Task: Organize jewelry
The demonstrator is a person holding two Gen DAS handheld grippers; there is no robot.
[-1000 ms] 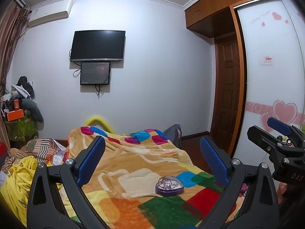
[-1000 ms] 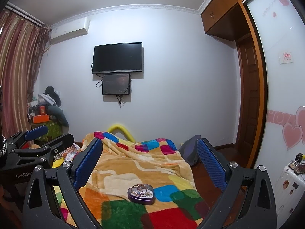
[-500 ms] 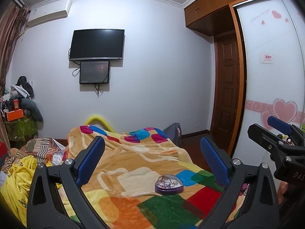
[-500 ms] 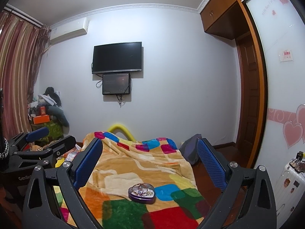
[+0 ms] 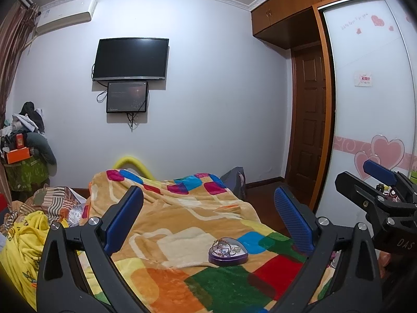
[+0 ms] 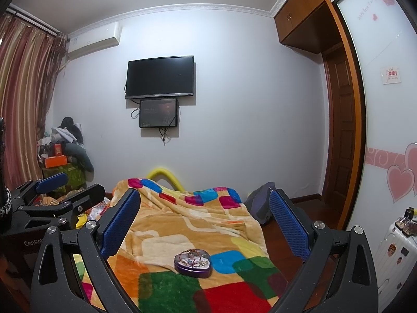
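A purple heart-shaped tin lies on the colourful blanket, with several bracelets and rings resting on its top. It also shows in the right wrist view. My left gripper is open and empty, held above the bed with the tin below and ahead, between its fingers. My right gripper is open and empty too, at about the same height. Each gripper shows at the edge of the other's view: the right one at right, the left one at left.
The blanket covers a bed. Yellow and striped bedding is heaped at left. A cluttered pile with an orange box stands by the curtain. A wardrobe, a wooden door and a white suitcase are at right.
Both grippers have drifted only slightly; the view has shifted a little. The tin and jewelry have not moved, and both grippers stay open.
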